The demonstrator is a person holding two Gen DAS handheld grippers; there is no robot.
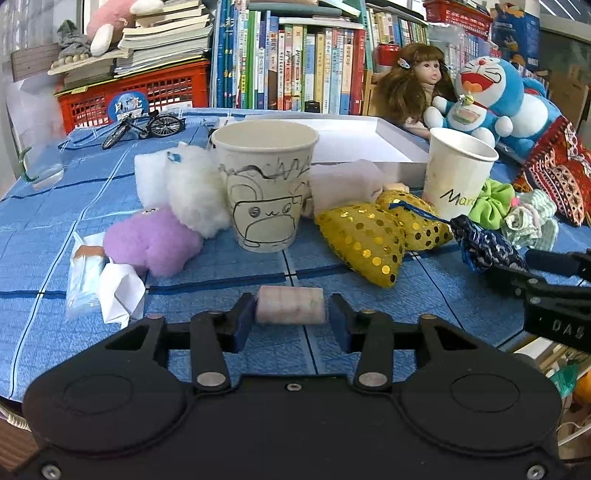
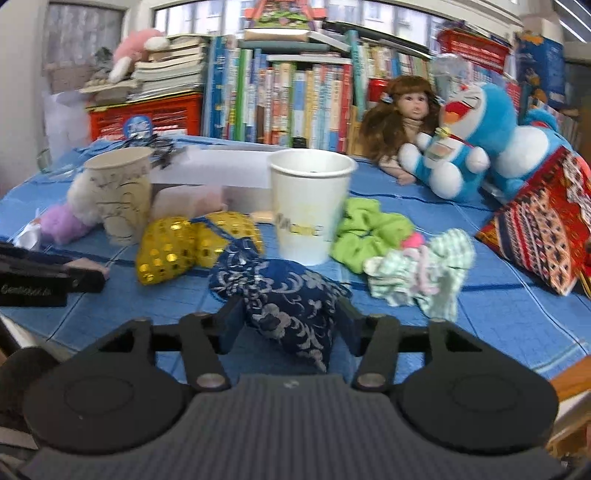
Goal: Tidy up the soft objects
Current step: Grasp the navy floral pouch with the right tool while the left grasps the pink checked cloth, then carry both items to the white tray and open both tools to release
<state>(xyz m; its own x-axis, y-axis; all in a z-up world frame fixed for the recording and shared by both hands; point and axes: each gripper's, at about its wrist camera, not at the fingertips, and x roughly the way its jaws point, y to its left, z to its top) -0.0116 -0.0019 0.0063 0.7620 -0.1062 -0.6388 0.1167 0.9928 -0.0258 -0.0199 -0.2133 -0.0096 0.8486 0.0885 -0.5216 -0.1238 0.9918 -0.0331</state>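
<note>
Left gripper (image 1: 291, 314) low centre frame, level over blue tablecloth (image 1: 406, 295), pinching pale pink block (image 1: 291, 309). Right gripper (image 2: 290, 321) lower centre, clamped on navy patterned pouch (image 2: 284, 299).

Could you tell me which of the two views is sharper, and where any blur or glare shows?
Left wrist view: crisp, the drawn-on cup clear. Right wrist view: softer, motion-smeared, lettering on the white cup illegible, windows overexposed. Both bend toward the edges.

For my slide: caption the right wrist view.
Right gripper holds a navy patterned pouch before a white paper cup.
</note>
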